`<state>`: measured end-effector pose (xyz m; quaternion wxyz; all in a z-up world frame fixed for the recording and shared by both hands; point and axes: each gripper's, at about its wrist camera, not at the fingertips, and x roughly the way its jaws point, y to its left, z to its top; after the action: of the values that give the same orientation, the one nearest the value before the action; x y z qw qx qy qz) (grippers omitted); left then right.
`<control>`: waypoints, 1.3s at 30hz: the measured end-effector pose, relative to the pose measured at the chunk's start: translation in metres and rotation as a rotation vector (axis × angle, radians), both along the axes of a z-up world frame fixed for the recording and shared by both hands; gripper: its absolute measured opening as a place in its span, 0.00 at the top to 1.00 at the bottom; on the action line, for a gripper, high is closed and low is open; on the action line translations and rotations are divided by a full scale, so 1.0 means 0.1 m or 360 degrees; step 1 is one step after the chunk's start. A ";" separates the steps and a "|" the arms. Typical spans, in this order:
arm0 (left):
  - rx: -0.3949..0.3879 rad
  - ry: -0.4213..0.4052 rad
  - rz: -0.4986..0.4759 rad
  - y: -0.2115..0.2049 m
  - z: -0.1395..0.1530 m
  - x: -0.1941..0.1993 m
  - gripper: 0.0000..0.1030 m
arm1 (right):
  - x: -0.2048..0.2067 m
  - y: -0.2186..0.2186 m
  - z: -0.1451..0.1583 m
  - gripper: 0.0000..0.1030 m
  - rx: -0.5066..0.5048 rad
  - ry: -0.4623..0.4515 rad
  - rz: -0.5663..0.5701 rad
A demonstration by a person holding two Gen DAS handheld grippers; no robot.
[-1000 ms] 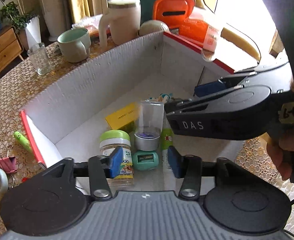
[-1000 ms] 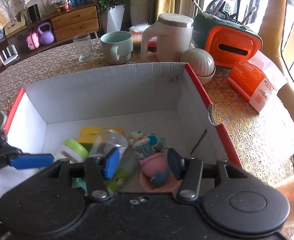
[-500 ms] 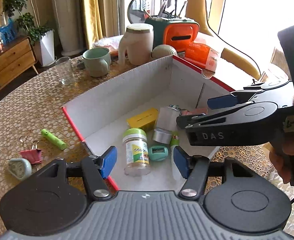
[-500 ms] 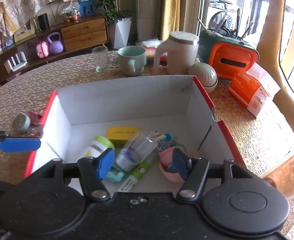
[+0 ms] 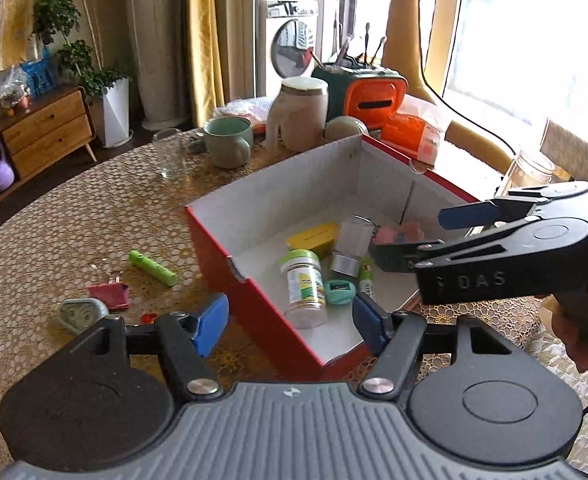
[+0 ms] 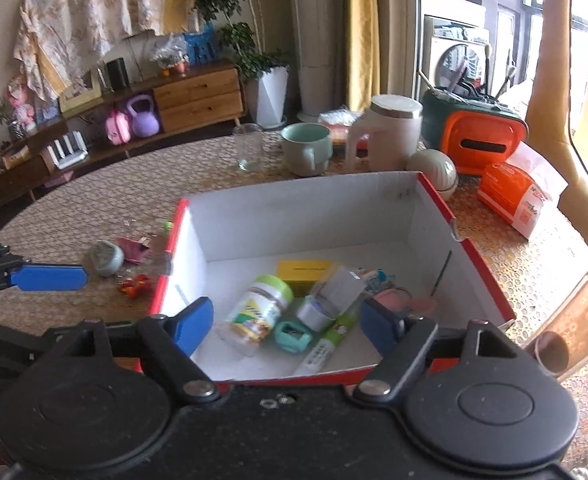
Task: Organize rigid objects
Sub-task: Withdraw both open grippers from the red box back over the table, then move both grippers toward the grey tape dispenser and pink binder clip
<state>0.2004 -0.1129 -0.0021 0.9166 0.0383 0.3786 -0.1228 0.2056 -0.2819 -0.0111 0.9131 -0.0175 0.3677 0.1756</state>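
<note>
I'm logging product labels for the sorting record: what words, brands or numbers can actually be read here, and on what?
"DAS": raised letters on the side of the right tongs.
Green-lidded jar in the red box: printed label, blurred, not readable.
Yellow box: dark line of print, too small.
Green-and-white tube: print, blurred.
Orange packet: white lettering, too blurred.
Orange tissue case: no text visible.
</note>
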 end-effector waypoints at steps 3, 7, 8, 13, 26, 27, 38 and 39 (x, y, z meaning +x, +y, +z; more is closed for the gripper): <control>-0.0012 -0.0012 0.0023 0.10 0.03 -0.07 0.34 | -0.10 0.06 0.03 0.14 0.0037 -0.0030 0.0020; -0.0021 -0.0061 0.0047 0.25 0.06 -0.21 0.26 | -0.20 0.11 0.06 0.10 0.0089 -0.0053 0.0037; -0.0022 -0.0075 0.0054 0.29 0.07 -0.25 0.24 | -0.23 0.12 0.07 0.08 0.0099 -0.0063 0.0041; -0.0025 -0.0105 0.0101 0.48 0.08 -0.35 0.24 | -0.35 0.23 0.08 0.03 0.0129 -0.0105 0.0087; -0.0059 -0.0159 0.0294 1.01 0.03 -0.50 0.19 | -0.66 0.67 0.03 0.00 0.0260 -0.0208 0.0241; -0.0061 -0.0161 0.0307 1.05 0.02 -0.50 0.19 | -0.68 0.72 0.02 0.00 0.0265 -0.0216 0.0255; -0.0074 -0.0148 0.0504 1.60 -0.27 -0.43 0.19 | -0.69 1.22 -0.24 0.00 0.0224 -0.0190 0.0379; -0.0073 -0.0142 0.0519 1.64 -0.30 -0.41 0.19 | -0.67 1.25 -0.26 0.00 0.0219 -0.0184 0.0386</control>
<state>0.1599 0.0514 -0.0323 0.9409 -0.0391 0.3359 0.0208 0.1381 -0.1568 -0.0370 0.9038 -0.0091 0.2969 0.3080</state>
